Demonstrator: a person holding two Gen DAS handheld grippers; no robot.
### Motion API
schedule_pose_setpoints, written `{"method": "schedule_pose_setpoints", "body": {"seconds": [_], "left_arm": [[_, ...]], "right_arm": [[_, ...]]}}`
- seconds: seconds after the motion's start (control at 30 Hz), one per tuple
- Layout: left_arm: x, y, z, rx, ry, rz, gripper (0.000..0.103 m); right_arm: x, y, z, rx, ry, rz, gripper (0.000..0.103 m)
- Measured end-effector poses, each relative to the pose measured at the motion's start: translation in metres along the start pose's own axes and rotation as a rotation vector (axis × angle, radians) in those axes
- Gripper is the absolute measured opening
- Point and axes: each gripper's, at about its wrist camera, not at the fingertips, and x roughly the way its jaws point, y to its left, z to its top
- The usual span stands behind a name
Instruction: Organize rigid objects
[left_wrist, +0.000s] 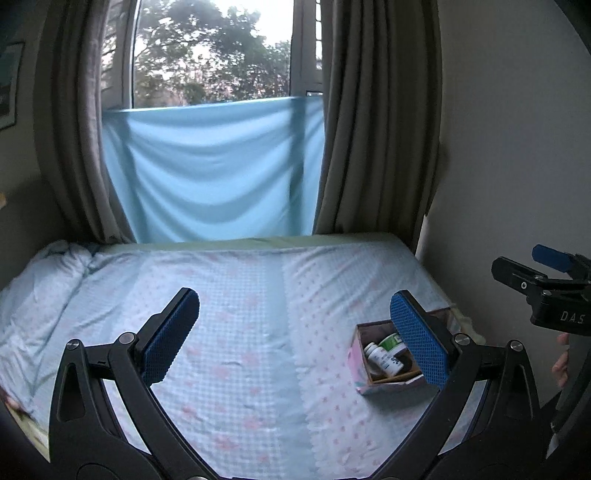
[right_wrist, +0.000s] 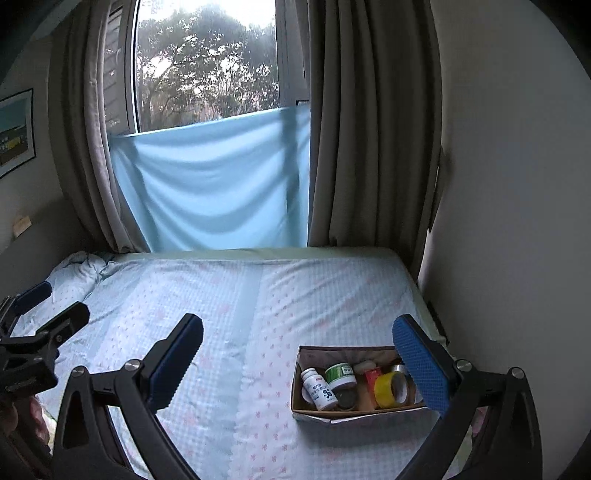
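Both grippers empty, held above the bed (right_wrist: 207, 295), nothing between the pads. Left gripper (left_wrist: 295, 332) jaws spread wide. Right gripper (right_wrist: 299, 354) jaws spread wide too. Judging from that, either all items are already stowed or the next pick hasn't begun; can't tell which.

Task items all sit in 1 place: an open box (right_wrist: 314, 411) on the right half of the bed, near the wall-side edge. No loose items visible on the sheet.

Contents, right wrist view:
- white bottle (right_wrist: 319, 389), lying tilted, cap toward the box's far-left corner, long axis running diagonally toward the near wall
- green-and-white jar (right_wrist: 341, 374), just beside the bottle, touching or nearly; seems tipped with its top toward the far wall, not certain
- yellow tape roll (right_wrist: 391, 387), on edge, hole facing the camera and a bit right
- a red item (right_wrist: 371, 376) and a pale one behind it, too small to identify
- silver roll further right, mostly hidden by the right gripper's pad

Box long axis runs left-right across the bed, opening up. Likely placed there so the right gripper reaches it straight ahead.

Left wrist view: box (left_wrist: 360, 373) shows only its left end; bottle (left_wrist: 384, 360) and jar (left_wrist: 391, 341) visible, rest blocked by the pad.
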Motion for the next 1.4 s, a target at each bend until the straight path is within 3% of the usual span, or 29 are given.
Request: {"method": "schedule_pose_setpoints", "body": {"seconds": [0.57, 1.4], "left_arm": [[-0.011, 0.010, -0.001, -0.023, -0.027, 0.042, 0.103], [0.004, 0.003, 0.004, -0.010, -0.012, 0.059, 0.103]], "right_arm": [[-0.001, 0.006, -0.003, 0.007, 0.004, -0.006, 0.102], [0.009, 0.009, -0.001, 0.003, 0.009, -0.012, 0.102]]}}
